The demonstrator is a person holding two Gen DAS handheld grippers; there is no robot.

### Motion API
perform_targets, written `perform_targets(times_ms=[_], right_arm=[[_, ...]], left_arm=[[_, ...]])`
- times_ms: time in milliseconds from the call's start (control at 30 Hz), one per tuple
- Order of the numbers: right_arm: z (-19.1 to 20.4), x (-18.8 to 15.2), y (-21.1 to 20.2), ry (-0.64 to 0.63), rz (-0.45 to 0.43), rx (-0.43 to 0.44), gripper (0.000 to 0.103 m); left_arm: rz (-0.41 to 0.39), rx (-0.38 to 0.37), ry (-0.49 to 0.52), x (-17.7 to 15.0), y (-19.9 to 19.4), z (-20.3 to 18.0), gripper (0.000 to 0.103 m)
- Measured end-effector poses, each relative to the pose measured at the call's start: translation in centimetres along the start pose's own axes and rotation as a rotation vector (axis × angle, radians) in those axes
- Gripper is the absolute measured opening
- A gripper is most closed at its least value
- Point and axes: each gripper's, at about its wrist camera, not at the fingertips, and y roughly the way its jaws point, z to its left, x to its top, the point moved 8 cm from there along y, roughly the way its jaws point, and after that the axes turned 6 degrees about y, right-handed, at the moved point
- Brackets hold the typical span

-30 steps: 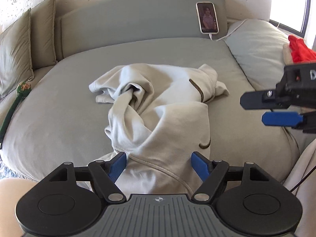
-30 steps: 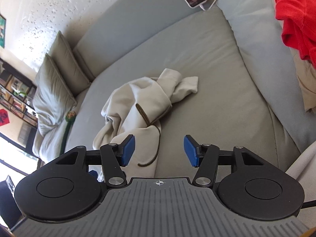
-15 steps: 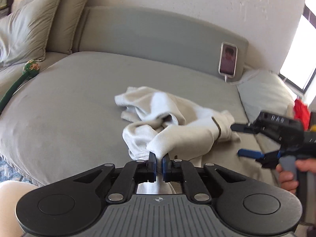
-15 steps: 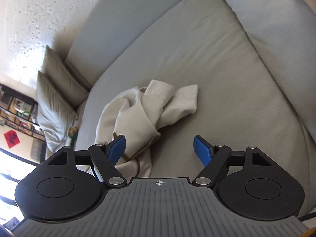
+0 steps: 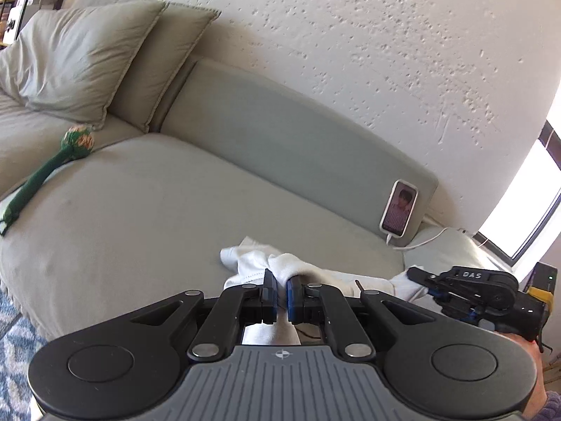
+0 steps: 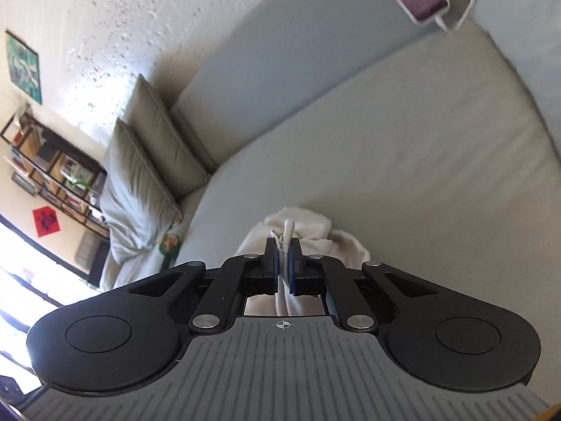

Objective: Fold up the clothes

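Both sets of jaws are pinched nearly closed on cloth. On the left gripper [image 5: 279,286] the blue pads clamp a fold of the cream sweatshirt [image 5: 280,266], which runs from under the gripper body up between the fingers and bunches just past their tips. On the right gripper [image 6: 283,249] the jaws grip another edge of the same sweatshirt [image 6: 308,226], with a thin white drawstring [image 6: 288,228] poking up between the pads. From the left wrist view the right gripper [image 5: 426,280] sits to the right, with the garment stretching across to it. Beyond the bunched fabric lies the bare grey-green sofa cushion [image 5: 140,203]. Farther left on it rests a green knitted toy [image 5: 42,175] near two beige pillows [image 5: 80,56]. A phone [image 5: 399,214] with a lit screen leans against the backrest [image 5: 280,129], a white cable [image 5: 424,242] trailing from it. Behind rises a rough white wall [image 5: 350,35].
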Motion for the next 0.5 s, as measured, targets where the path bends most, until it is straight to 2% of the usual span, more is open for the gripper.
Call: perform_targets(times_ms=[67,167,233,367,500], right_arm=[[1.2,2.5,-3.9,-0.024,-0.128,-0.003,0.005],[2.4,6.8,-11.7,-0.023,-0.36,-0.005,0.005],[2.5,8.9,-16.7,0.01,-0.471,0.012,0.005],[2.5,10.4,-23.3,0.028,-0.601,-0.006,0.005],[2.4,10.1,-26.5,0.023,-0.647,-0.034,0.005]], left_arm=[[-0.078,-0.031,0.017,2.0,-2.1,-0.3,0.004],[-0.176,-0.11,-0.024,4.5,-5.1,-0.2,0.004],[-0.222,-0.154,-0.064,5.7,-6.8,0.0,0.004],[-0.206,-0.18,-0.076,5.7,-7.1,-0.6,0.004],[-0.187,-0.205,-0.088,5.7,-7.4,-1.1,0.004]])
